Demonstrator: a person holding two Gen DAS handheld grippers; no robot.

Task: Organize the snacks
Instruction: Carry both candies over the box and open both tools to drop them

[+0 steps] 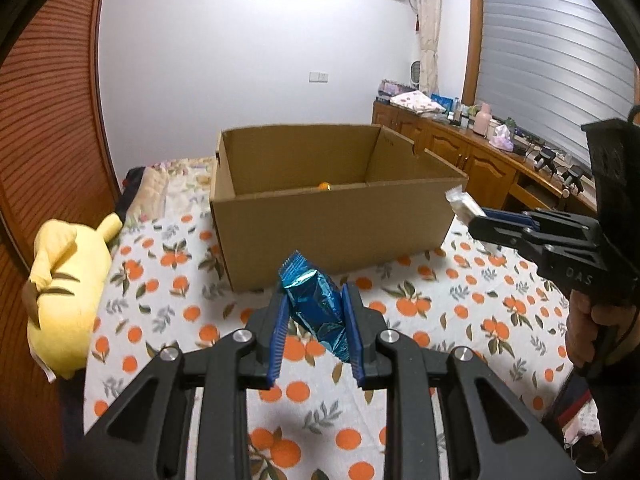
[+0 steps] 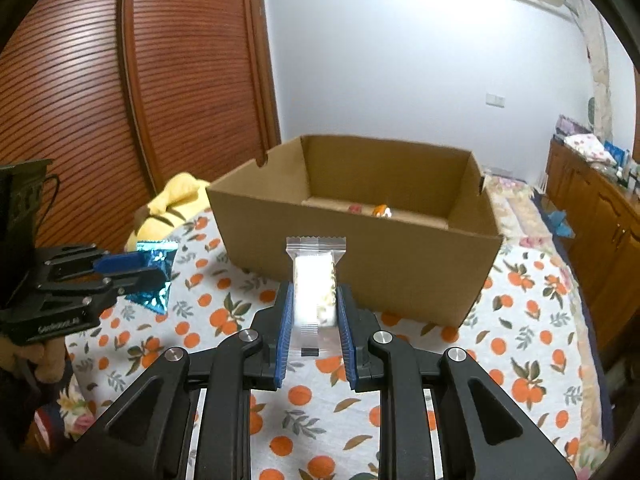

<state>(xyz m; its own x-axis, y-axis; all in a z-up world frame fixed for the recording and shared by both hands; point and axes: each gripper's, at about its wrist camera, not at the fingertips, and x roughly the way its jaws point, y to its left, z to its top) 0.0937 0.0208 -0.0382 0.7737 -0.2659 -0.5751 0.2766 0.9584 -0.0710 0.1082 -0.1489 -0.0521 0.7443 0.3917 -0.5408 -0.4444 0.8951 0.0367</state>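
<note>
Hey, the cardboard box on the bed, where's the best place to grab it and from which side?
Grip the cardboard box by its near wall's top edge, coming from above. It stands open-topped with thin upright walls, so a claw can straddle the rim. Both are busy now: the left claw holds the blue foil packet, the right claw the clear-wrapped snack.

Crinkled glossy blue foil packet (image 1: pixel 316 312), clear smooth plastic wrapper (image 2: pixel 316 280), matt brown cardboard box (image 1: pixel 336 236), printed cloth sheet (image 1: pixel 460 320).
</note>
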